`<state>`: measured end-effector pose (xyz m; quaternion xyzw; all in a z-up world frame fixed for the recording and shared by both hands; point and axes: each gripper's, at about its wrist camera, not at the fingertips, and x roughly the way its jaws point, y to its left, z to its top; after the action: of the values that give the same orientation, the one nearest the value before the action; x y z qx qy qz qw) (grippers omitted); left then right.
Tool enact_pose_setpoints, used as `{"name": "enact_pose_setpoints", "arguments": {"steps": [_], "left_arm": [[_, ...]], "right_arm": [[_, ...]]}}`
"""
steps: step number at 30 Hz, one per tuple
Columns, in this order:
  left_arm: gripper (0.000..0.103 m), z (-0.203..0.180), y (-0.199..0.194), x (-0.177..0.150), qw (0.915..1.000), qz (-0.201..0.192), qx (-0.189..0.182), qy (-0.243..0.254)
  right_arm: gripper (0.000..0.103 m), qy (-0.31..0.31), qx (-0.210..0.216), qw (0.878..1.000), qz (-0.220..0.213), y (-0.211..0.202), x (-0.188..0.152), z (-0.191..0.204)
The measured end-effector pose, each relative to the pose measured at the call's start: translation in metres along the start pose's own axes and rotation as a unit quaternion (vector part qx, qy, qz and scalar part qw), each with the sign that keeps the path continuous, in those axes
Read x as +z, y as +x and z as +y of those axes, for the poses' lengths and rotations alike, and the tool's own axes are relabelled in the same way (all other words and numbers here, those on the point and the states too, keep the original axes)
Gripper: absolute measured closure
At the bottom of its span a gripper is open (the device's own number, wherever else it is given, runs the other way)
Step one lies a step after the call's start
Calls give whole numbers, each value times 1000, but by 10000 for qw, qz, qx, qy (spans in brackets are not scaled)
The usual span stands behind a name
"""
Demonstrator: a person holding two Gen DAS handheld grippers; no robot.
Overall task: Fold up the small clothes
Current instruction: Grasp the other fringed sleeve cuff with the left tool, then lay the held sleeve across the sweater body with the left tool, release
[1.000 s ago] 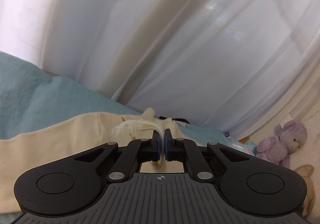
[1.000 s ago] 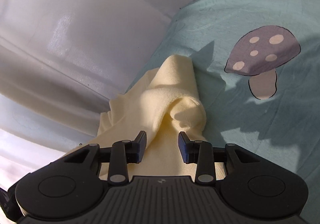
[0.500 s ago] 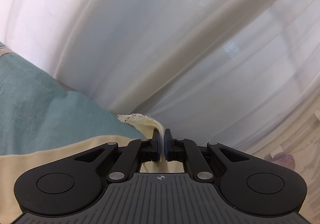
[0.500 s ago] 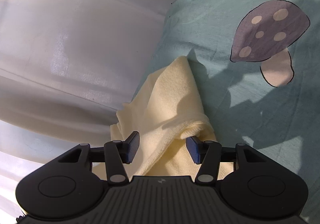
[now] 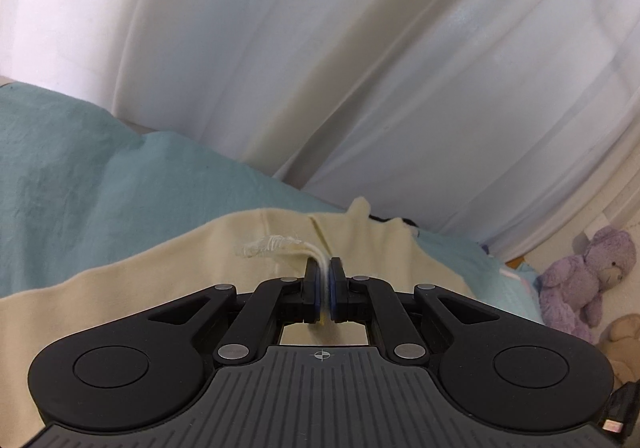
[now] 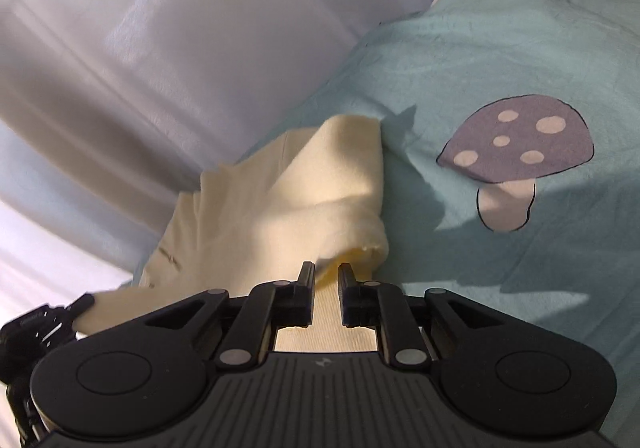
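A cream garment [image 5: 168, 280] lies spread on the teal bedsheet [image 5: 80, 184]. My left gripper [image 5: 324, 268] is shut on a thin edge of it. A strip of white lace trim [image 5: 268, 244] sticks out to the left of the fingertips. In the right wrist view the same cream garment [image 6: 320, 176] is bunched into a thick fold. The jaws of my right gripper [image 6: 326, 274] are closing, with the rolled yellow edge of that fold pinched between them.
White curtains [image 5: 320, 48] hang just behind the bed's far edge. A purple plush bear [image 5: 588, 276] and a beige toy [image 5: 624, 336] sit at the right. The teal sheet [image 6: 500, 48] carries a mushroom print [image 6: 516, 152] right of the fold. A black tool part [image 6: 44, 324] shows at lower left.
My left gripper sank toward the bed, so more of the garment shows under it. My right gripper's jaws widened around the fold, then narrowed onto it, and its view rolled.
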<state>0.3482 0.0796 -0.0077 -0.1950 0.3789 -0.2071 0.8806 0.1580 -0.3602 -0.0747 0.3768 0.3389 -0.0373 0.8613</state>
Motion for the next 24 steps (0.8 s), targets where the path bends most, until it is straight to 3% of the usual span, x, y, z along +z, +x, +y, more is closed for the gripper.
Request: {"name": "enact_pose_setpoints", "arguments": {"steps": [1, 3, 5, 6, 9, 10, 11, 14, 16, 19, 22, 24], "left_arm": [[97, 1, 1, -2, 10000, 17, 17, 38], [97, 2, 5, -6, 10000, 25, -23, 90], [97, 2, 7, -8, 9999, 33, -68, 135], [97, 1, 8, -9, 9998, 32, -105, 148], [97, -1, 12, -10, 9997, 36, -213, 149], [97, -2, 10, -10, 9996, 26, -234, 156], [97, -4, 9, -9, 9995, 7, -250, 168], [97, -3, 8, -8, 9994, -37, -309, 136], [97, -2, 8, -9, 9993, -78, -345, 114], [97, -5, 16, -13, 9994, -30, -314, 158], [96, -9, 38, -22, 9982, 198, 298, 489], [93, -9, 44, -29, 9952, 315, 667, 646]], "right_arm": [[87, -73, 33, 10000, -48, -7, 2, 0], [70, -218, -102, 9988, -426, -19, 10, 4], [44, -365, -455, 9961, -661, -17, 23, 12], [43, -441, -566, 9955, -617, -9, 31, 15], [47, -790, -1008, 9913, -296, 23, 43, 25], [56, -952, -1107, 9892, -156, 32, 43, 27], [74, -1083, -1181, 9871, -47, 39, 42, 30], [93, -1581, -1369, 9779, 11, 46, 38, 41], [95, -1842, -1489, 9713, -206, 38, 37, 45], [96, -1660, -1779, 9680, -619, 29, 44, 37], [92, -1493, -2044, 9662, -486, 34, 45, 29], [83, -1384, -2120, 9660, -526, 27, 40, 33]]}}
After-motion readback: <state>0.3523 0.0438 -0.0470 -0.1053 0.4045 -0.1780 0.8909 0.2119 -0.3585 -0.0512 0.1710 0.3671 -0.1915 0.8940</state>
